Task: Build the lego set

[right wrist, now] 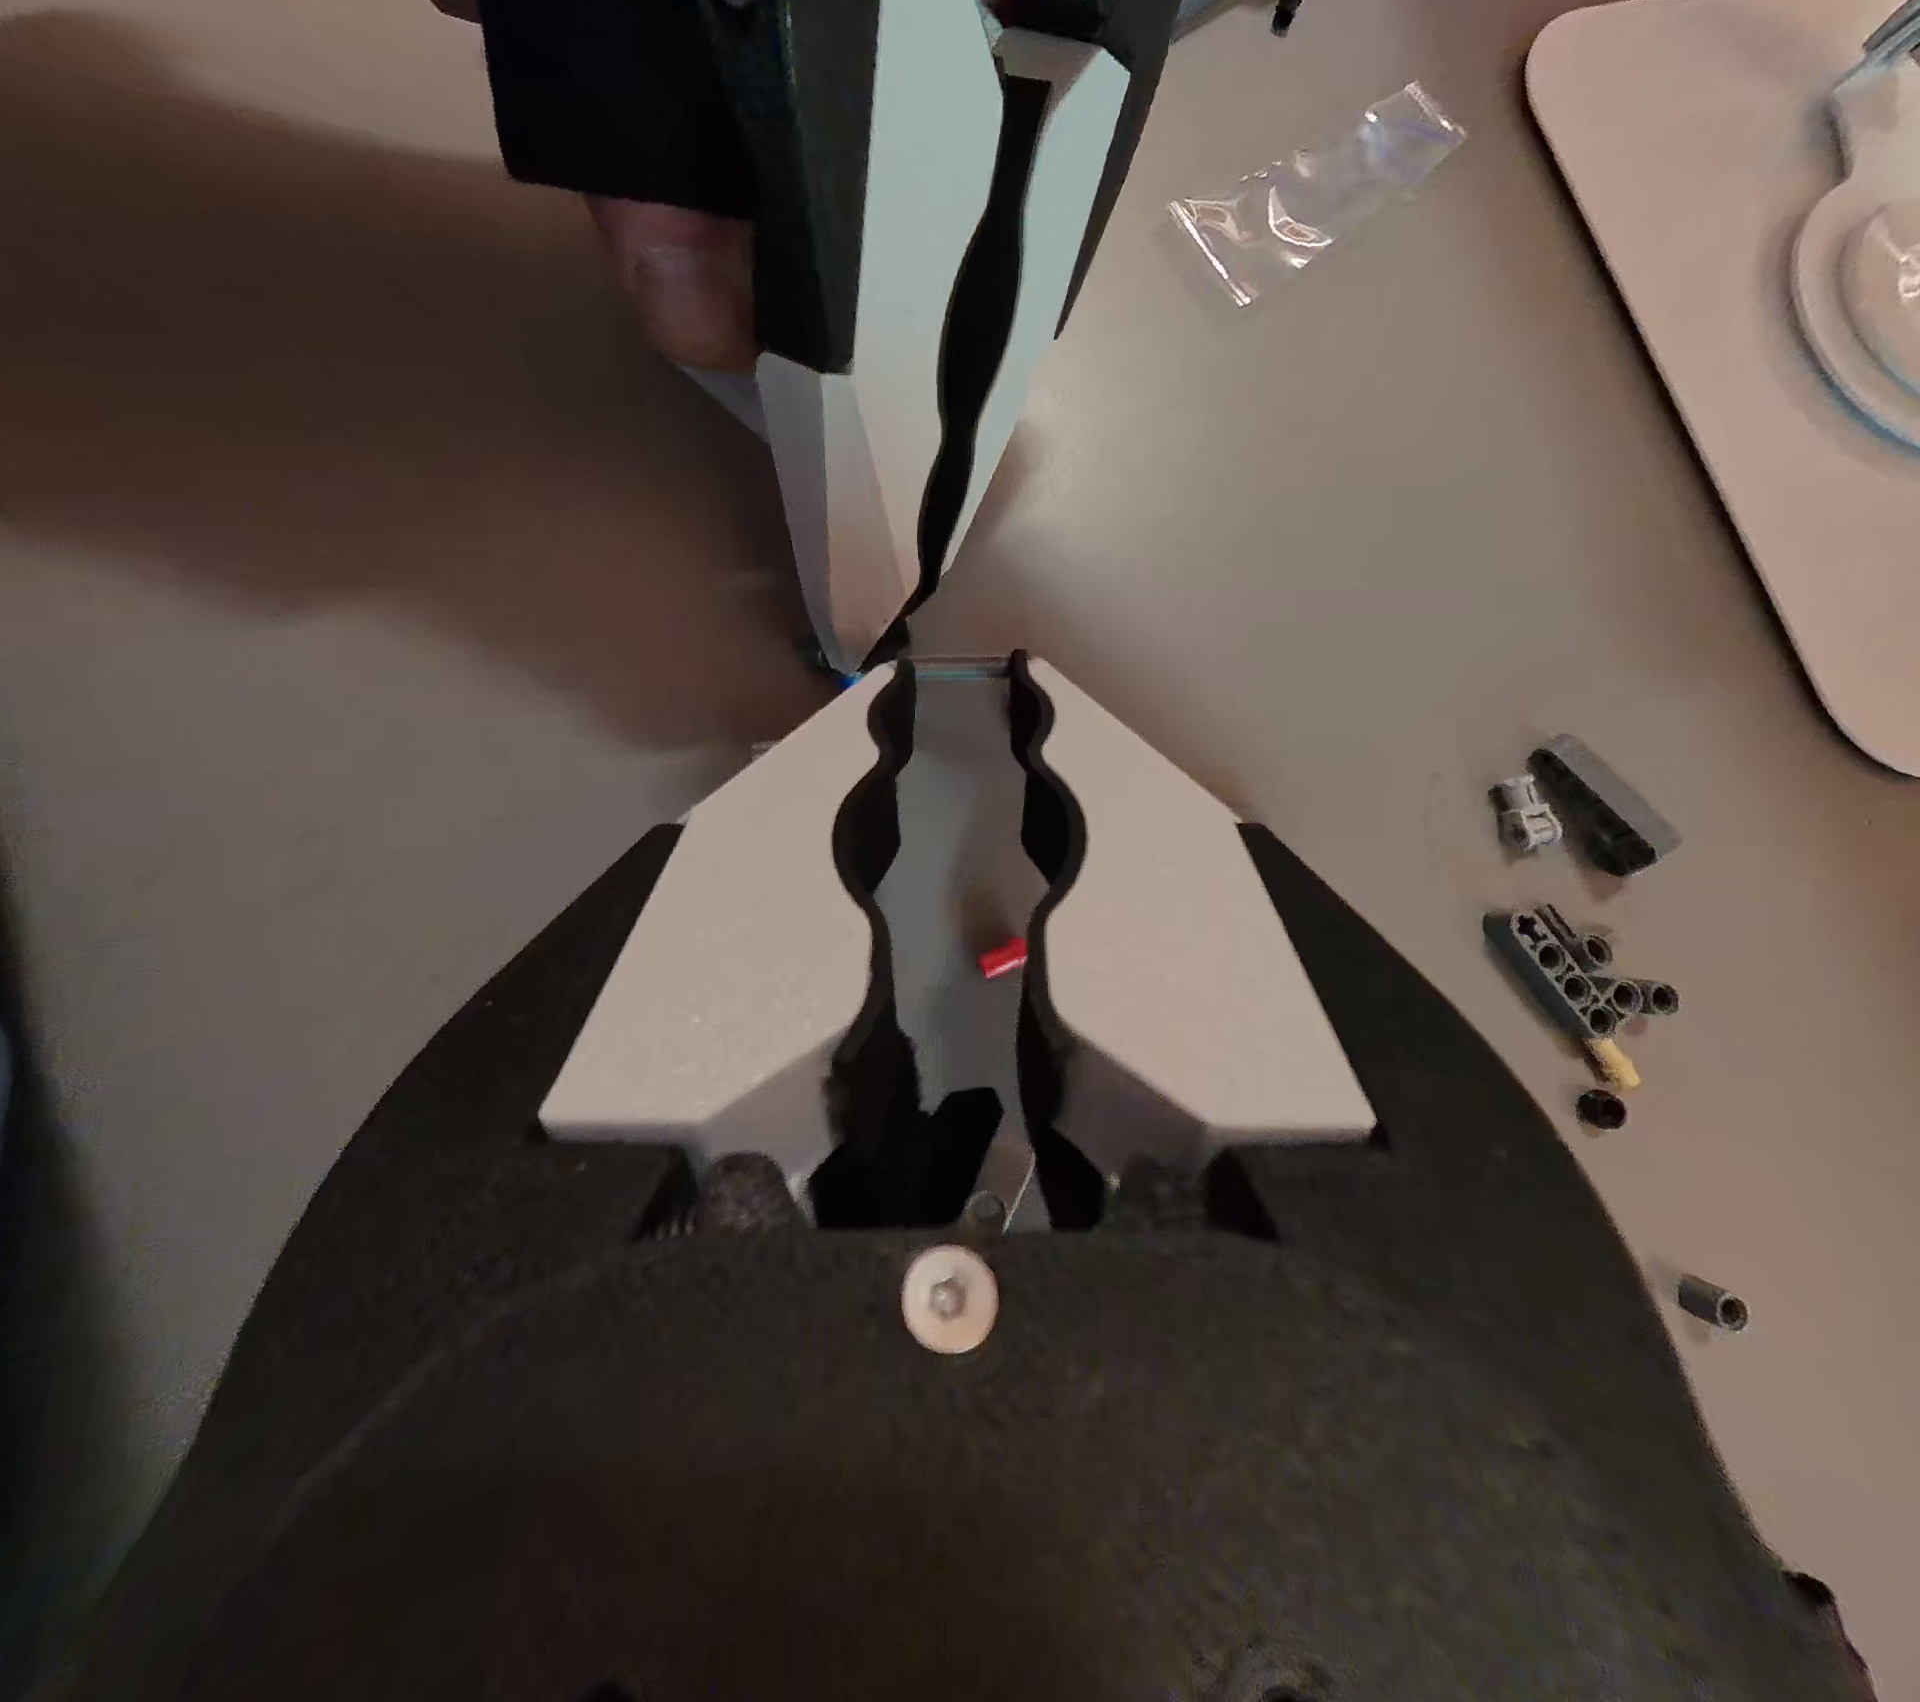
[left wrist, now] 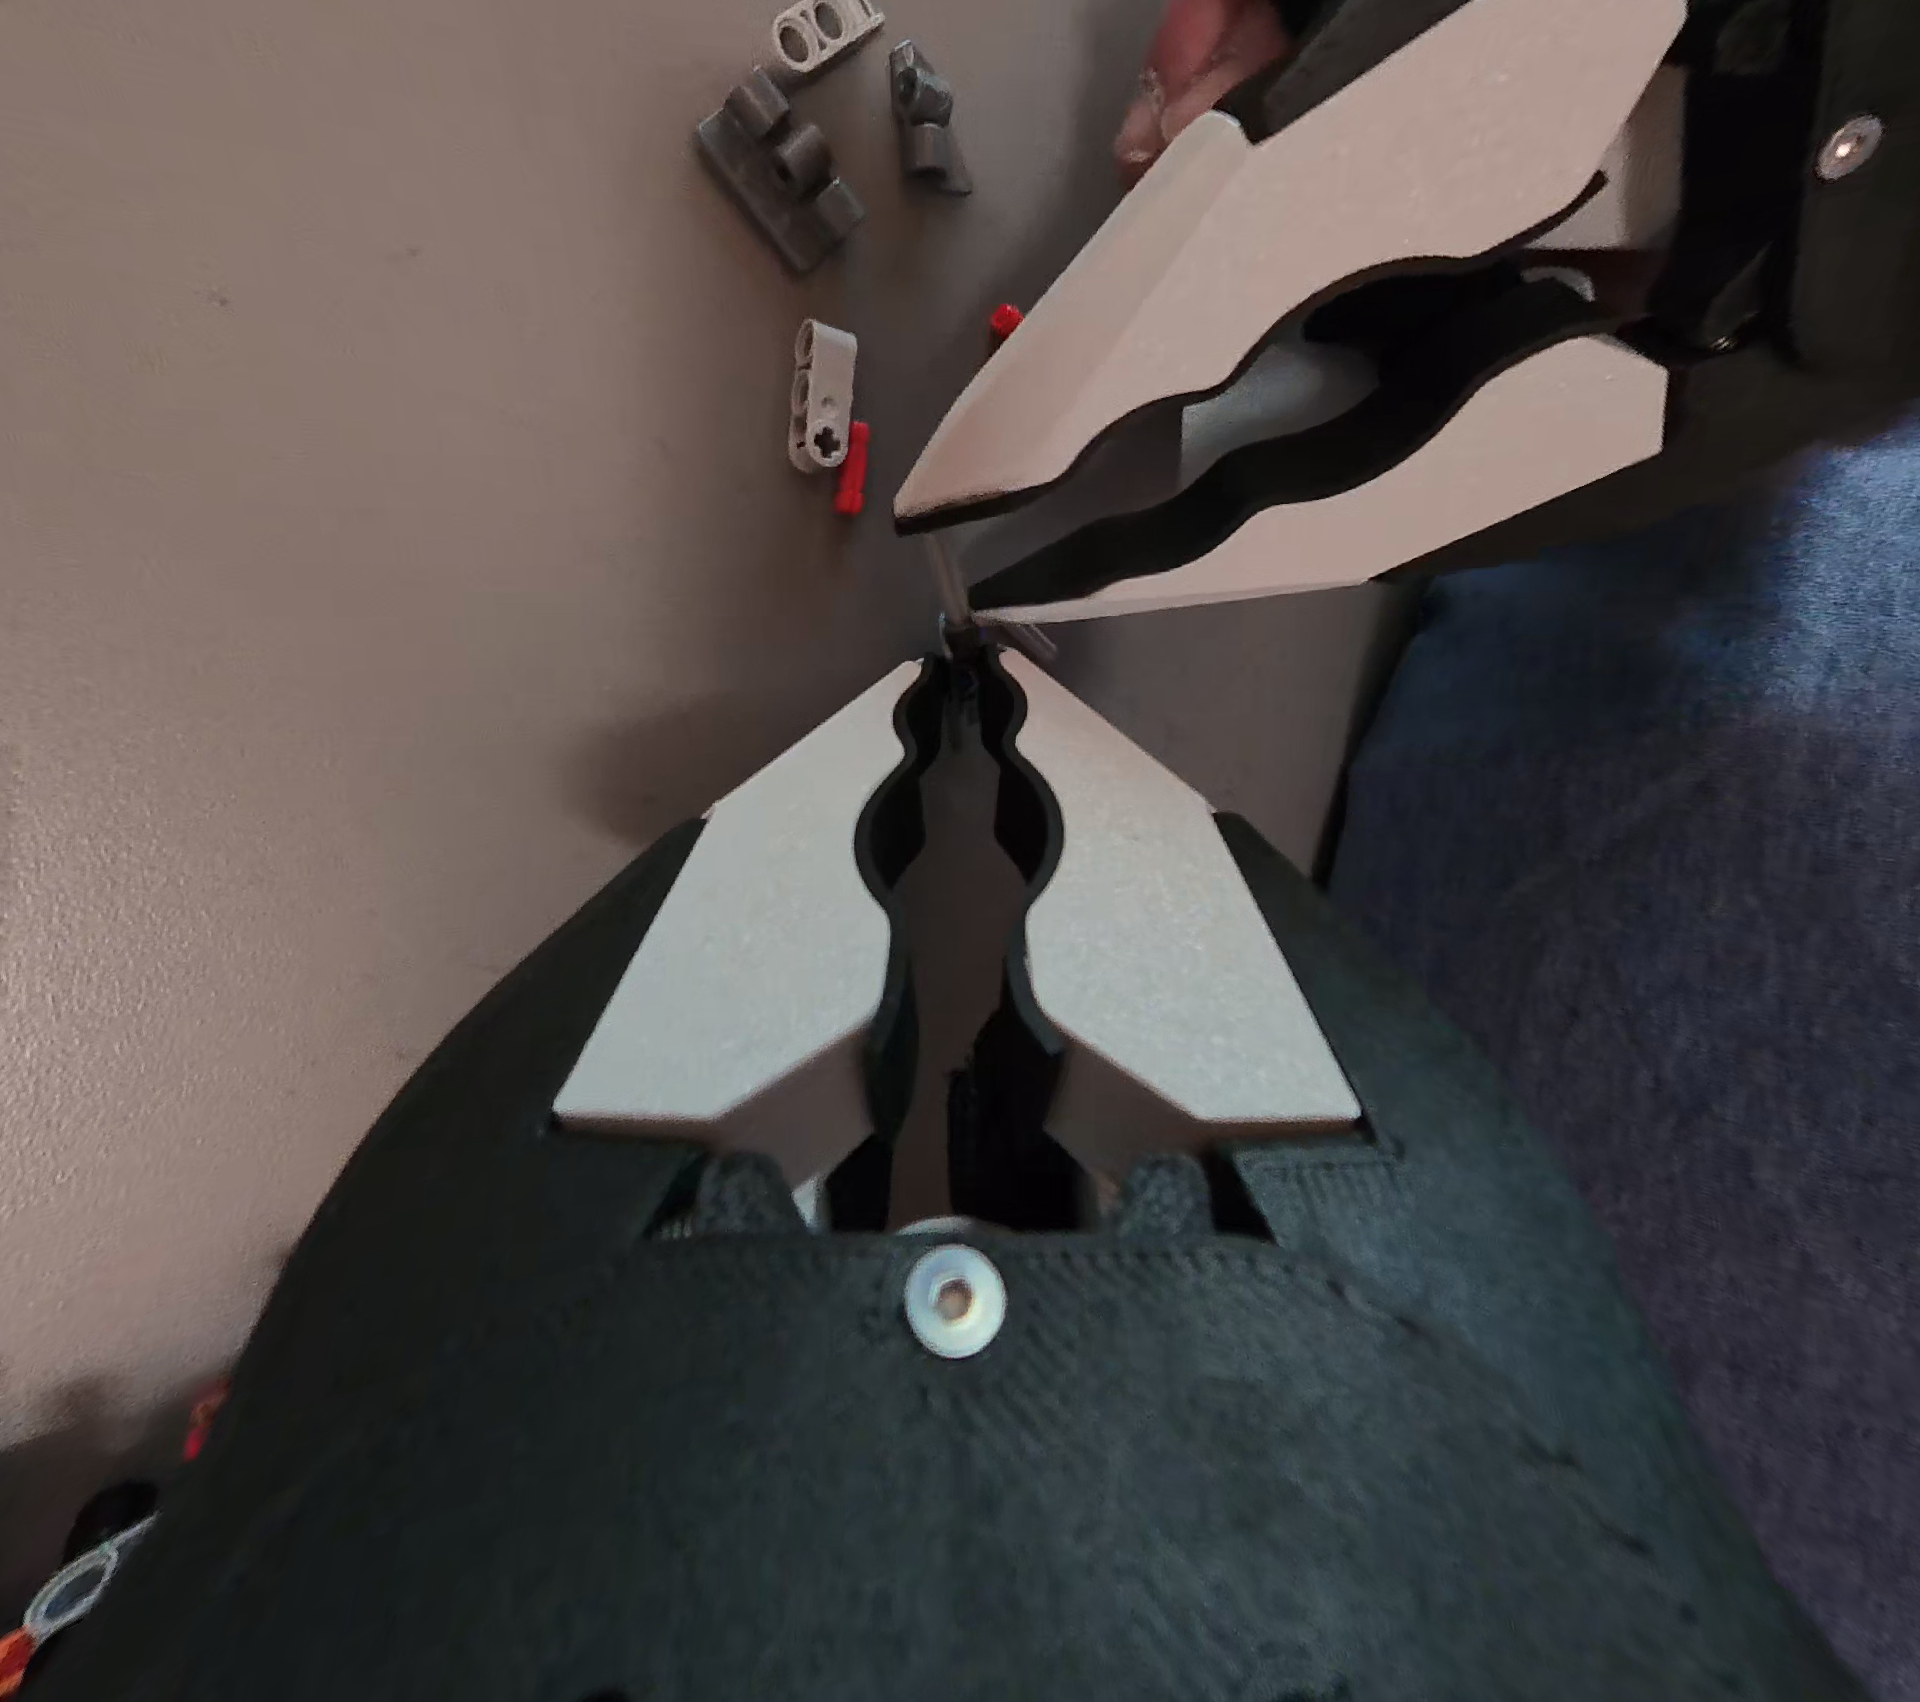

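Observation:
In the left wrist view my left gripper is shut on a small dark lego piece with a grey pin sticking out to the right. My right gripper comes in from the upper right. Its tips pinch a thin grey axle just above the dark piece, touching or nearly touching it. In the right wrist view the axle spans the tips of my right gripper. My left gripper points down from the top, tip to tip. Its piece is mostly hidden.
Loose grey pieces, a light grey beam and red pins lie on the table. Dark grey beams, a red pin, a clear bag and a pale tray lie to the right. Blue fabric lies beyond the table edge. My left and right fingertips are right by each other.

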Demonstrator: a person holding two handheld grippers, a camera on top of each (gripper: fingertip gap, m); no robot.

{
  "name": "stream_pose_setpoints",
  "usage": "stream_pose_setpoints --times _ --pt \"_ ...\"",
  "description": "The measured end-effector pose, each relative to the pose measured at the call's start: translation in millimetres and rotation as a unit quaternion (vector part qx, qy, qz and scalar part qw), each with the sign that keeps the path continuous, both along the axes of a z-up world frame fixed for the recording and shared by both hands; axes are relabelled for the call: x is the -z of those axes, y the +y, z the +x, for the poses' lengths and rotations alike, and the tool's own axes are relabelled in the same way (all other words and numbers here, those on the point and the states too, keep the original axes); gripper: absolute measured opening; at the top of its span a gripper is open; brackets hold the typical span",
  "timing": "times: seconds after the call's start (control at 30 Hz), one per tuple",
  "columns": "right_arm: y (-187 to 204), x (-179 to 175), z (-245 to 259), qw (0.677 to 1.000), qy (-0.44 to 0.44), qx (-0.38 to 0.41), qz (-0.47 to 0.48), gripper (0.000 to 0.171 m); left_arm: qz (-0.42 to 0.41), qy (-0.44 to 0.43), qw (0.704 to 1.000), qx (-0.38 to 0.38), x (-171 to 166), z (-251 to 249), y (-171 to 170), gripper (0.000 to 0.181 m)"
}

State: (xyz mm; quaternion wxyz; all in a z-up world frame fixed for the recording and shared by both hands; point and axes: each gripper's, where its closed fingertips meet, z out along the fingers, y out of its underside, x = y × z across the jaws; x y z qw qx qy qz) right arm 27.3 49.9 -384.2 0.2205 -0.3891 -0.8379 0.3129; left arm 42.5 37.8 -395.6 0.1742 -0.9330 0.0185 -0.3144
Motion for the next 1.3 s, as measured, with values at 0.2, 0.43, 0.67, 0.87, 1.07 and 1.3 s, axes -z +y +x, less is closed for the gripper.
stream_pose_setpoints --times 0.2,0.43,0.67,0.87,1.07,1.3 --pt "-0.9 0.9 3.5 1.0 -0.002 -0.005 -0.004 0.025 0.001 0.002 1.0 -0.001 -0.2 -0.9 1.1 0.006" --pt "0.8 1.9 1.9 1.0 0.006 -0.015 0.014 0.019 -0.002 0.002 1.0 0.0 -0.1 -0.6 1.8 0.006" --pt "-0.6 1.3 0.7 0.998 0.02 -0.023 0.046 0.02 -0.003 -0.001 1.0 -0.002 0.0 -0.7 1.8 0.006" --pt "0.7 4.2 1.5 0.998 0.022 -0.025 0.058 0.022 -0.003 -0.003 1.0 -0.002 0.1 -0.5 1.9 0.006" --pt "0.9 4.8 1.8 0.997 0.025 -0.026 0.072 0.023 -0.004 -0.005 1.0 -0.002 0.3 0.1 2.1 0.006" --pt "0.8 4.8 2.1 0.996 0.032 -0.015 0.077 0.023 -0.003 -0.003 1.0 -0.005 0.6 0.4 2.3 0.006"
